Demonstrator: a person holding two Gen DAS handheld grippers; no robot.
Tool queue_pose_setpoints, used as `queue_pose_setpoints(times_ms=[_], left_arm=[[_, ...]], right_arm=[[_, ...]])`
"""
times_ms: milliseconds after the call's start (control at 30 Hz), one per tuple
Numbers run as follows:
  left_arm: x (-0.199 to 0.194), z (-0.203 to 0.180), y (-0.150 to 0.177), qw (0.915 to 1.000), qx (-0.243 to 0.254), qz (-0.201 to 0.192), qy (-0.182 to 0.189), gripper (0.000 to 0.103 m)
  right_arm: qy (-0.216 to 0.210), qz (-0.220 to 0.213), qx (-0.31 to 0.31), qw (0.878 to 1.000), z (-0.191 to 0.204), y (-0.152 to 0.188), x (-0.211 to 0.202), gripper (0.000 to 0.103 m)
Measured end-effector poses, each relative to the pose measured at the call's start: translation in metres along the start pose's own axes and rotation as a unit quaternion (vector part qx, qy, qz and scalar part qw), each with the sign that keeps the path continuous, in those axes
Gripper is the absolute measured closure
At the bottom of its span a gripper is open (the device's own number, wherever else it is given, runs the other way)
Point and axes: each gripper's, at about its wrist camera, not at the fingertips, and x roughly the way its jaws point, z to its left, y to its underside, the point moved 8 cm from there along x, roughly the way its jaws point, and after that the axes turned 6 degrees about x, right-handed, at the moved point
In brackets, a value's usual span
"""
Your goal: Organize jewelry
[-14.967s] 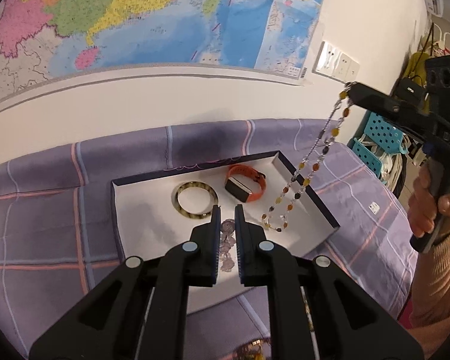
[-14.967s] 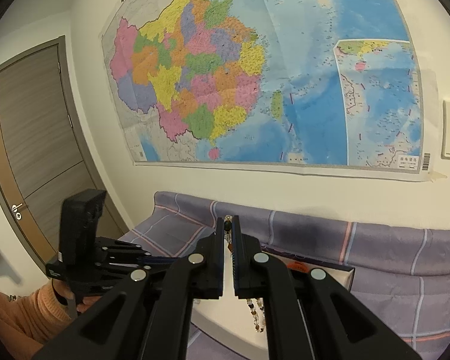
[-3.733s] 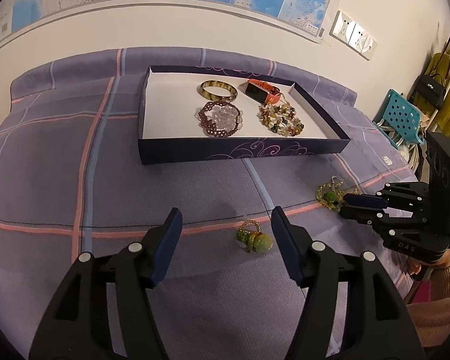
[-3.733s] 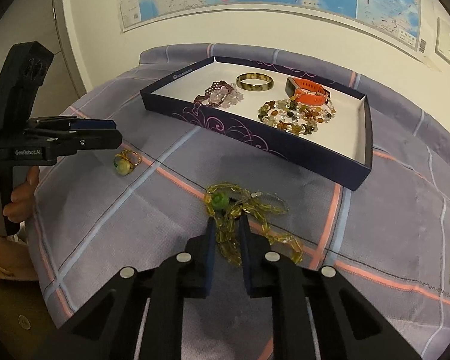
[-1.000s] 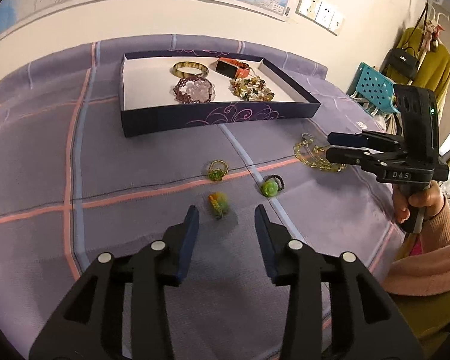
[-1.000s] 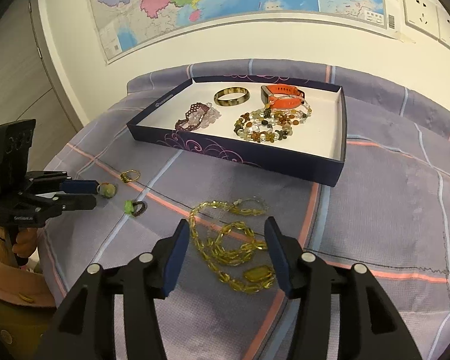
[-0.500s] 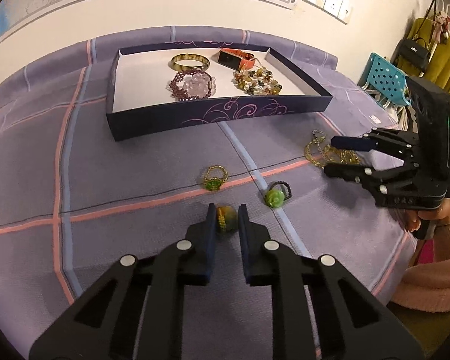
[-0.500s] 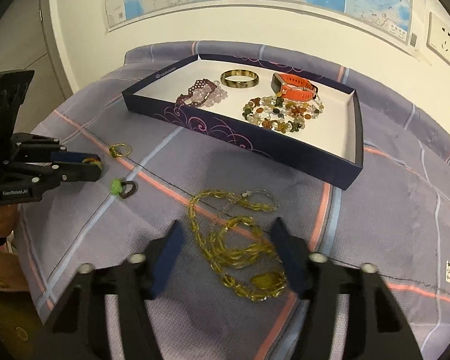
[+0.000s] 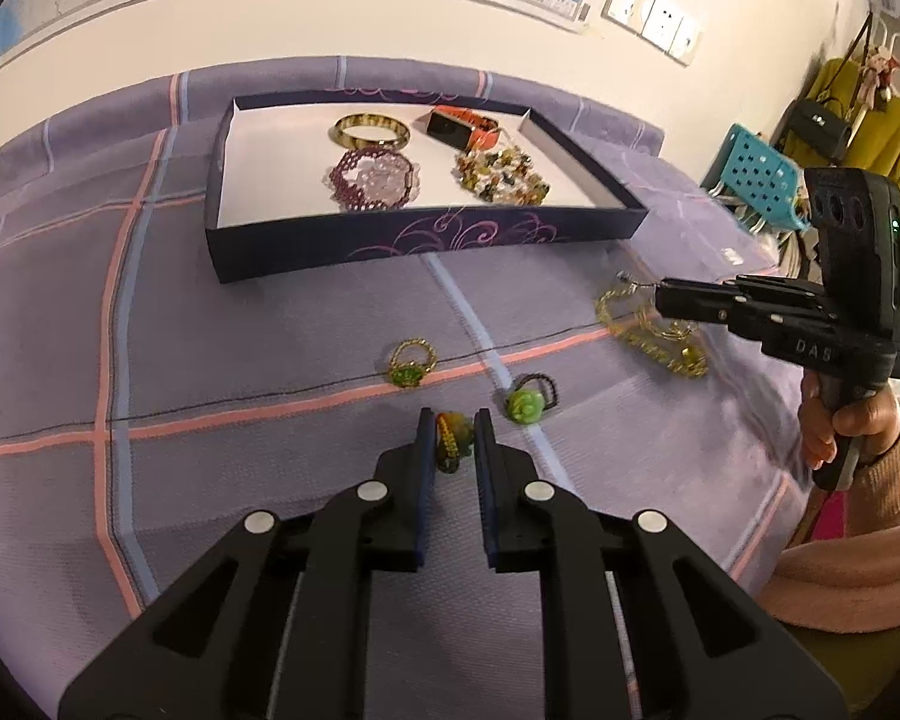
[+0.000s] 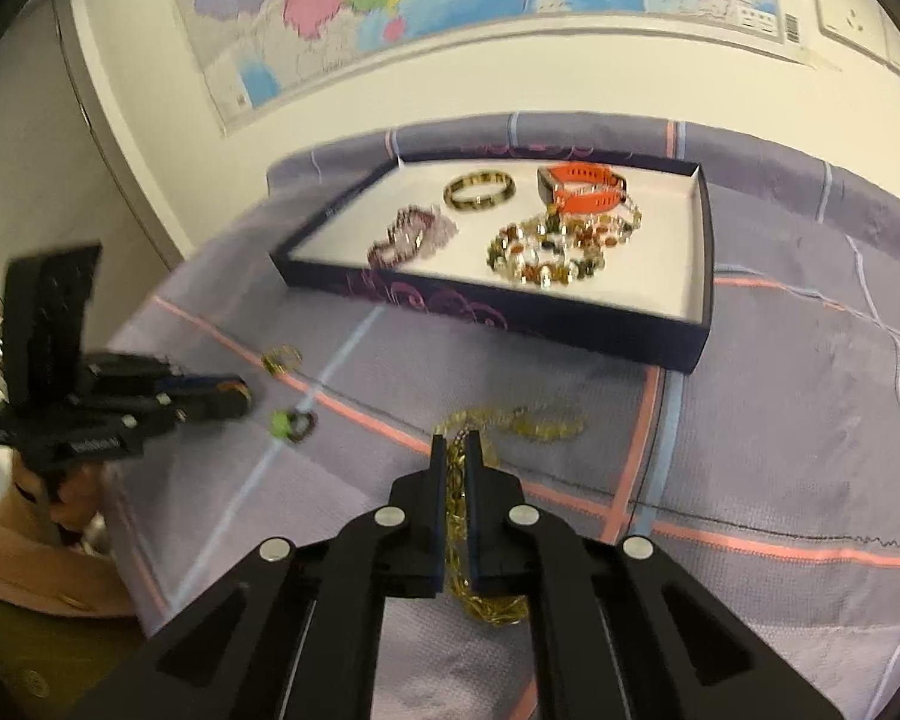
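Left gripper (image 9: 455,441): clamped on an orange-green ring (image 9: 453,435) on the purple cloth (image 9: 270,330).
Right gripper (image 10: 457,450): pinched on the yellow bead necklace (image 10: 486,540) lying on the cloth.
Box (image 9: 306,252): beyond, holding 4 pieces.

Even soft indoor light, barely any shadows; left wrist view's sharp, right wrist view's motion-smeared, both fisheye-warped with dark corners.
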Motion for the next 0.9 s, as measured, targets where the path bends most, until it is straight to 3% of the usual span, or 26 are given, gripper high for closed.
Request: queue_pose_setpoints(times_ms=[300, 600, 900], left_arm=[[-0.018, 0.001, -0.016, 0.9994, -0.012, -0.031, 0.012, 0.09], [-0.039, 0.004, -0.043, 0.9976, -0.009, -0.068, 0.012, 0.09], [-0.046, 0.011, -0.075, 0.9961, 0.001, -0.088, -0.003, 0.09]], right_arm=[[-0.034, -0.066, 0.005, 0.997, 0.012, -0.039, -0.045, 0.099], [-0.034, -0.122, -0.039, 0.991, 0.037, -0.08, -0.081, 0.099], [-0.023, -0.149, -0.054, 0.987, 0.039, -0.112, -0.092, 0.099]])
